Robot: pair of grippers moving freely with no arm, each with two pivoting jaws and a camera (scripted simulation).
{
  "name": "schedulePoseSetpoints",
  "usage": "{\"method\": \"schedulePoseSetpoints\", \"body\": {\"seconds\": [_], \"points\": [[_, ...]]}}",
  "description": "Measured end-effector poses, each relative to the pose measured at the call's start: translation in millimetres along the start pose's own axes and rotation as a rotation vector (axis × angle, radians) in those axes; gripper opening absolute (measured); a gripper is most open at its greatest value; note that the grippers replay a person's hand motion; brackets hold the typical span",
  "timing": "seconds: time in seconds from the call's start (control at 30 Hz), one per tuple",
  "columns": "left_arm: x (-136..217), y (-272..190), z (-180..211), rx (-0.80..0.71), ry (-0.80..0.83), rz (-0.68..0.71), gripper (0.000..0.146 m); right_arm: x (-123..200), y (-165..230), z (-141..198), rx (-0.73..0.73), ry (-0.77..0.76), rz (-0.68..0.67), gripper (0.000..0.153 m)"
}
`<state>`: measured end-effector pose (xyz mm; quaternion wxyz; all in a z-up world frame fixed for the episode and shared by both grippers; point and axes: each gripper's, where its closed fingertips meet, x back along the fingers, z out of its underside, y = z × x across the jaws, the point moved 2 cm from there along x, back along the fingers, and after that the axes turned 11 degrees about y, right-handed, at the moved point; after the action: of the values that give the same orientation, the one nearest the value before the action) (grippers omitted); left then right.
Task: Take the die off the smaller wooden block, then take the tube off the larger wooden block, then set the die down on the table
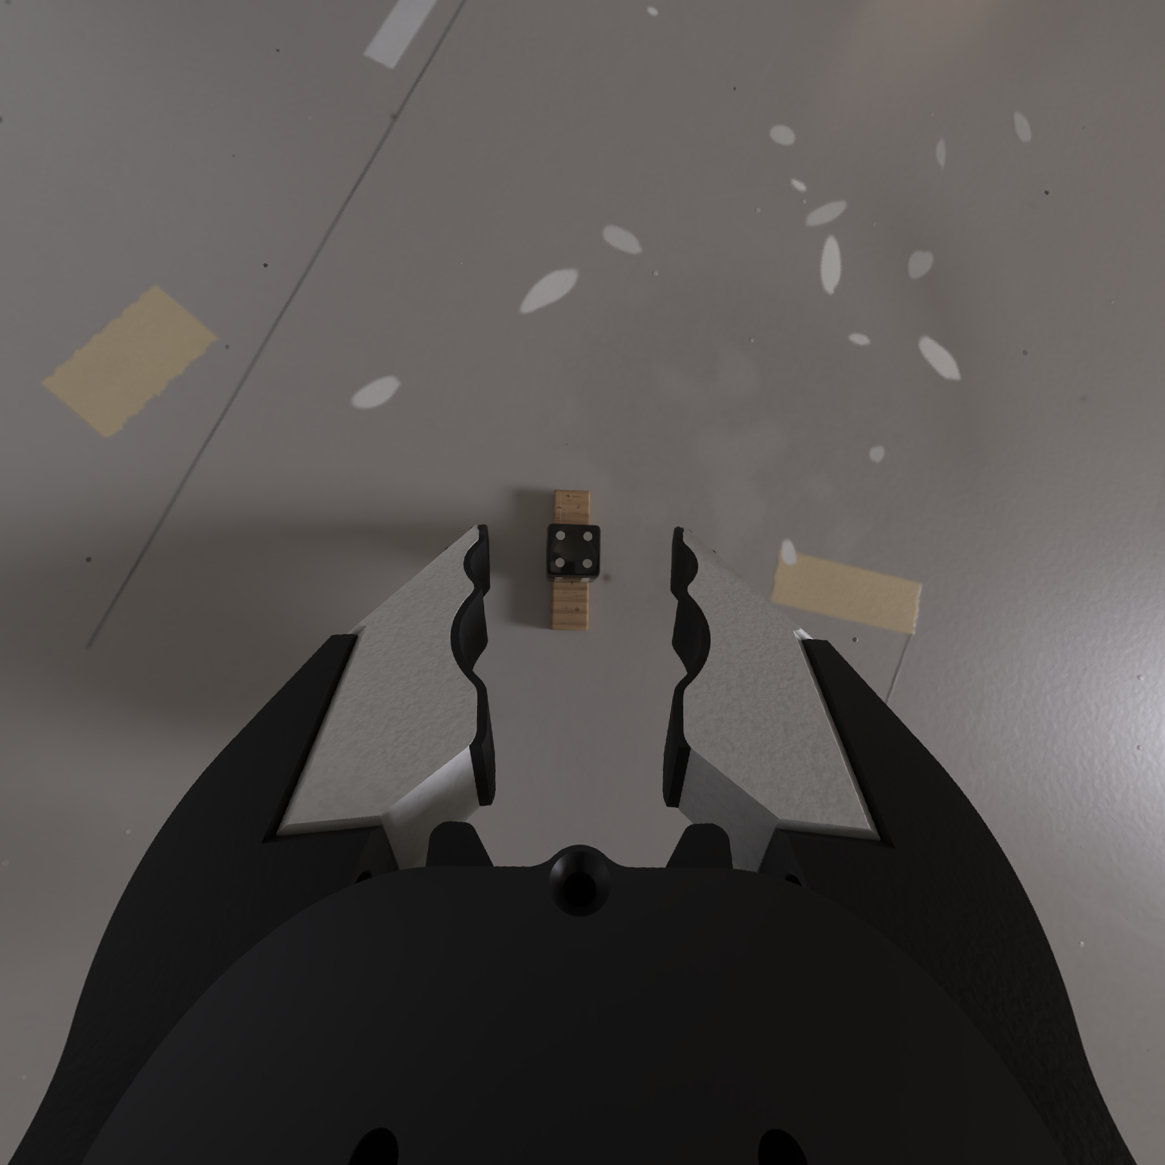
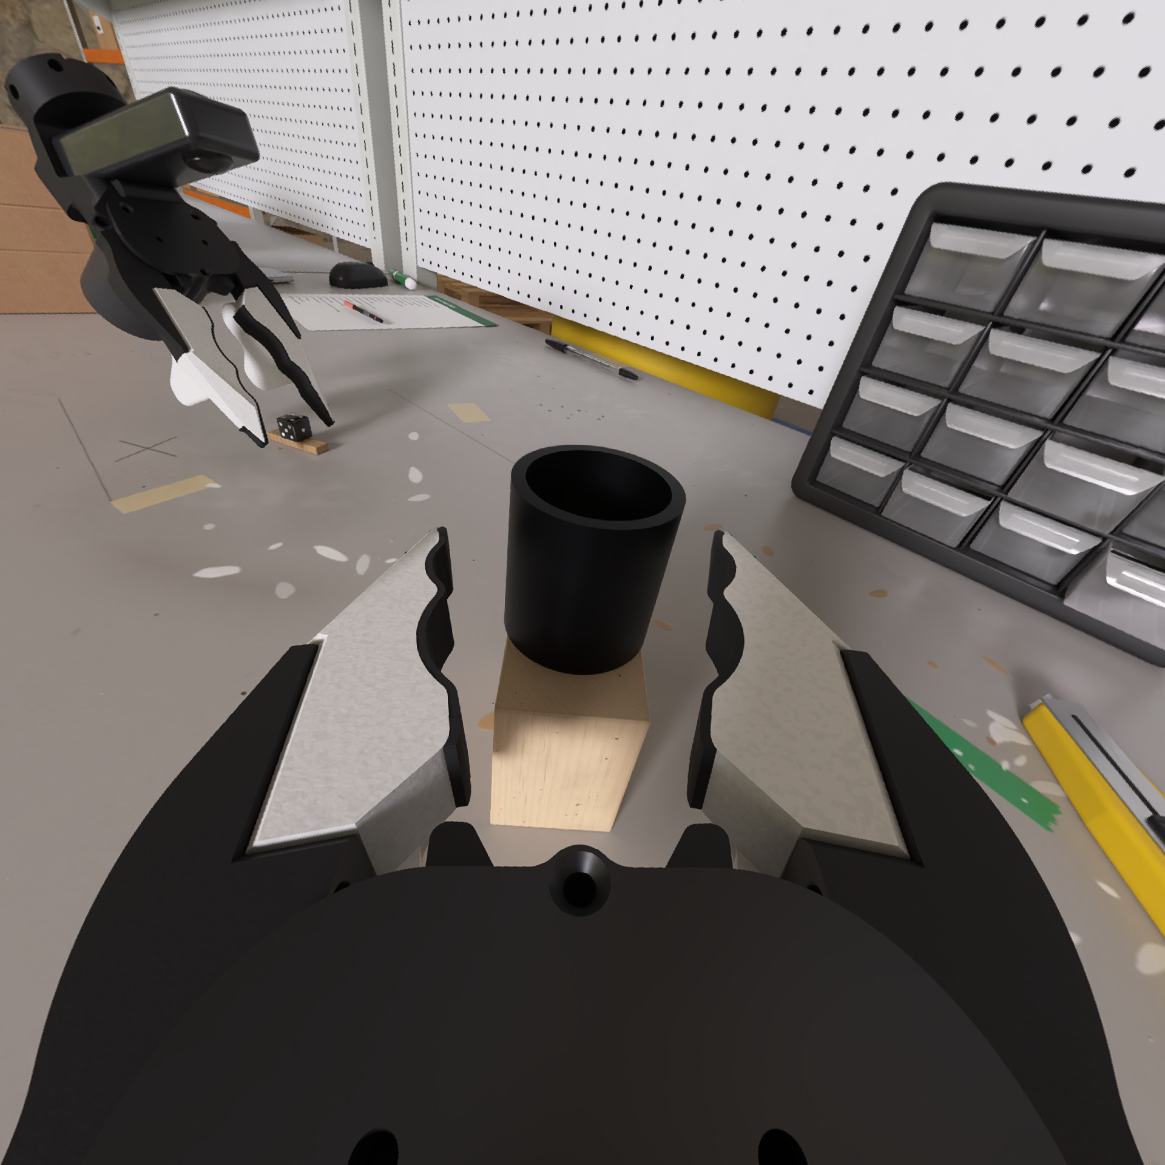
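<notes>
The die [image 1: 573, 551] is being approached by the spread left tool [image 1: 579, 555]; descent and closing are called for next.

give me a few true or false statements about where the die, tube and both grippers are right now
1. The black die sits on the smaller wooden block. True.
2. The left gripper is shut on the die. False: its jaws are open, either side of the die.
3. The black tube stands upright on the larger wooden block. True.
4. The right gripper has lifted the tube. False: it is open, the tube on its block.
5. The die's top face shows four pips. True.
</notes>
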<state>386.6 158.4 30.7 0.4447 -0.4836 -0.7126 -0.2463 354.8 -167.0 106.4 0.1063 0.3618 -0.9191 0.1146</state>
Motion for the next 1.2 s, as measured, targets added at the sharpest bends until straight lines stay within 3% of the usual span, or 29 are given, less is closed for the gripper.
{"method": "schedulePoseSetpoints", "body": {"seconds": [0.3, 0.53, 0.8, 0.87, 1.07, 1.2], "points": [[-2.2, 3.0, 2.2, -0.023, 0.001, -0.027, 0.038, -4.4, -0.6, 5.3, -0.015, 0.021, -0.007, 0.075], [2.0, 1.5, 7.2, -0.037, 0.039, -0.043, 0.051, -6.7, -1.9, 9.0, -0.019, 0.039, -0.002, 0.069], [-0.1, 2.3, 5.1, -0.041, 0.039, -0.058, 0.016, -8.2, -1.6, 11.1, -0.016, 0.052, -0.003, 0.063], [0.6, 2.6, 4.3, -0.052, 0.047, -0.074, 0.016, -8.3, -1.5, 11.2, -0.016, 0.052, -0.004, 0.060], [-0.1, -33.7, -40.2, -0.127, -0.159, 0.025, 0.016, -8.1, -0.3, 8.6, -0.022, 0.031, -0.014, 0.055], [-20.8, -67.9, -58.2, -0.202, -0.176, 0.083, 0.016, -7.2, 0.4, 2.5, -0.037, -0.003, -0.002, 0.055]]}}
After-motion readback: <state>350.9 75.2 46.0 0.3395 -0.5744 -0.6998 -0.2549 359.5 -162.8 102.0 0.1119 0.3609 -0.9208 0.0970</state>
